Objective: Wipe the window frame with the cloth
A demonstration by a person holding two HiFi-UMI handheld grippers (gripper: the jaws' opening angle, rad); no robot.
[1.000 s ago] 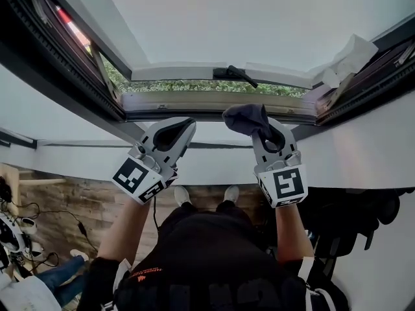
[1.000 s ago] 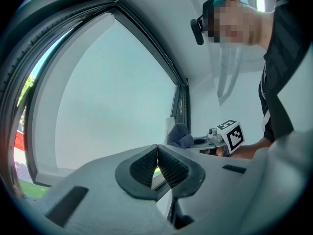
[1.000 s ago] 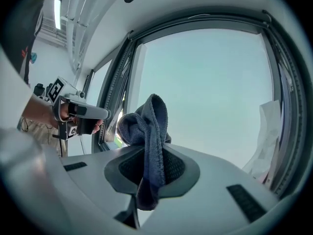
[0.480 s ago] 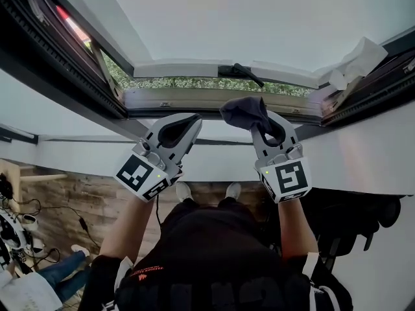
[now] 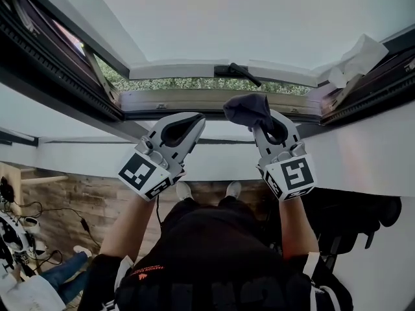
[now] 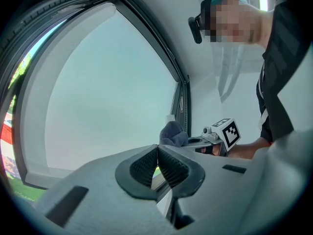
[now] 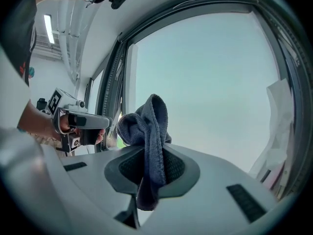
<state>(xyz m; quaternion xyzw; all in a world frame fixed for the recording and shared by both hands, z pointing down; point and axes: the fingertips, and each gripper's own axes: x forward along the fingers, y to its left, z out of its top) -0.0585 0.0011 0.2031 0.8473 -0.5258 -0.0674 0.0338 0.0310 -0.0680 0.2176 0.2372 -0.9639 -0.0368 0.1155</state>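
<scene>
The right gripper (image 5: 264,120) was clamped shut on a dark grey cloth (image 7: 147,131). The cloth ran down between the two jaws, with one end hanging below them and the rest bunched in a loose wad above the tips. In the head view that wad sat at the lower bar of the window frame (image 5: 194,100), right of its middle and just below the black handle (image 5: 237,74). Whether the cloth touched the bar could not be told.

The left gripper (image 6: 157,153) was held up beside the right one, to its left and apart from it. Its jaws were closed together with nothing between them; only a thin sliver of light showed below where the pads met. Its tips pointed at the same lower bar.

The window stood open at a tilt, and green leaves showed through the gap along its far edge. A crumpled white paper (image 5: 353,58) was wedged at the right corner of the frame. The person's bare forearms reached up from a black top to both grippers.
</scene>
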